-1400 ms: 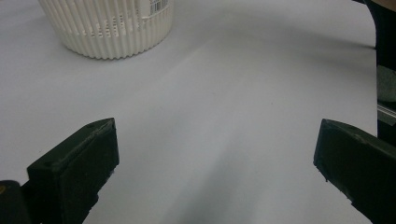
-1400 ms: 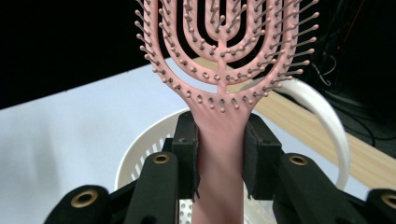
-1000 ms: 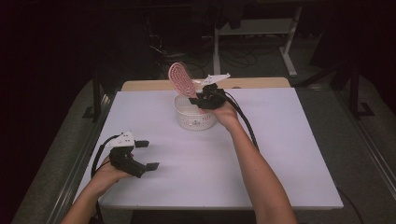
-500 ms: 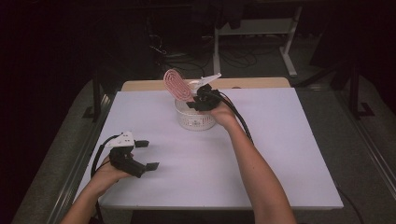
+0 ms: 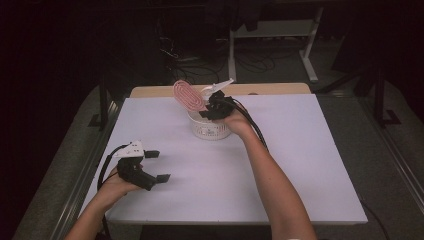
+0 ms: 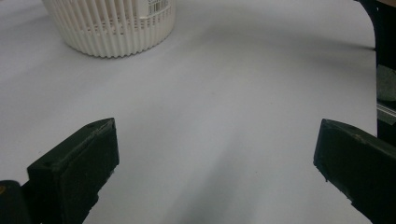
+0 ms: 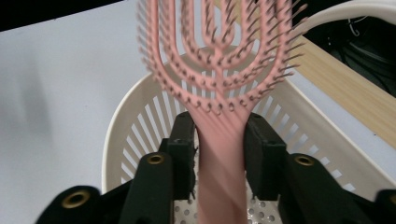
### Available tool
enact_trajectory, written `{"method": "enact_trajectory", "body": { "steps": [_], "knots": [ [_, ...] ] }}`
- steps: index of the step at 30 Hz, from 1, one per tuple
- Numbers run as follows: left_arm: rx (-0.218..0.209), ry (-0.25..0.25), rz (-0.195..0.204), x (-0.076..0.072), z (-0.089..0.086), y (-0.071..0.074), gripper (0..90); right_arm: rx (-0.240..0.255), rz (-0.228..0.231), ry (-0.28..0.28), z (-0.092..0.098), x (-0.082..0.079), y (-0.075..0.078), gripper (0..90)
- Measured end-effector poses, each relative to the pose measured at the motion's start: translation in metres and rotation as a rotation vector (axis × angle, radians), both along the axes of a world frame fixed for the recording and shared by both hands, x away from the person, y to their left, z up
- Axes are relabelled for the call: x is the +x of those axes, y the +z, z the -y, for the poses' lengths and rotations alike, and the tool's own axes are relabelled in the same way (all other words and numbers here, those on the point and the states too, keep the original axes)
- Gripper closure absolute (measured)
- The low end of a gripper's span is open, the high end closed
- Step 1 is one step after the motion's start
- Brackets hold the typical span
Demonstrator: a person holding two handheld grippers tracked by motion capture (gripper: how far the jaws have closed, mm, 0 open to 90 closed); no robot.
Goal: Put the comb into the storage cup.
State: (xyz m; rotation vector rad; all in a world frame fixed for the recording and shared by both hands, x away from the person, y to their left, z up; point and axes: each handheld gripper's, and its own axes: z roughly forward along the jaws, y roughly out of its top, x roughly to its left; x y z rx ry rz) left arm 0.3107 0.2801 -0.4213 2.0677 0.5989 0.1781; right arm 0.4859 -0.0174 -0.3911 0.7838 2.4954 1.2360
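A pink hairbrush stands head up over a white slatted basket at the table's far middle. In the right gripper view its handle runs down between the jaws of my right gripper into the basket. The brush is blurred while the jaws are sharp. The jaws have just been opening and stand loosely beside the handle. My right gripper hovers above the basket's rim. My left gripper rests open near the front left, with bare table between its jaws.
A white handle-like piece sticks up from the basket's far side. The white table ends in a wooden strip at the back. The basket's base is seen ahead of the left gripper.
The pink brush has tipped to the left and sunk toward the basket. The right gripper has dropped slightly with it. The left hand has not moved.
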Motion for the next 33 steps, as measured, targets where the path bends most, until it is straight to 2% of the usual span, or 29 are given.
{"method": "enact_trajectory", "body": {
  "steps": [2, 5, 7, 10, 13, 19, 33],
  "knots": [
    [0.000, 0.001, 0.000, 0.000, 0.000, 0.000, 0.0, -0.009, -0.006, -0.014, 0.000, 0.001, 0.000, 58.4],
    [-0.001, 0.001, -0.001, 0.000, 0.000, 0.000, 0.0, 0.028, -0.007, -0.018, 0.004, 0.001, 0.003, 56.2],
    [-0.001, 0.000, -0.001, 0.000, 0.000, 0.000, 0.0, 0.014, -0.001, -0.027, 0.005, 0.000, 0.004, 53.2],
    [0.001, 0.000, -0.002, 0.000, 0.001, 0.000, 0.0, 0.027, -0.009, -0.032, 0.010, 0.000, 0.007, 50.4],
    [0.002, 0.002, -0.004, 0.000, 0.001, -0.001, 0.0, 0.037, 0.002, -0.039, 0.015, -0.002, 0.012, 48.9],
    [0.001, 0.008, -0.007, 0.000, 0.001, -0.001, 0.0, 0.057, 0.008, -0.023, 0.024, -0.008, 0.023, 46.8],
    [0.008, 0.023, -0.011, 0.001, 0.000, -0.002, 0.0, 0.081, -0.026, -0.016, 0.049, -0.019, 0.035, 38.4]
  ]
}}
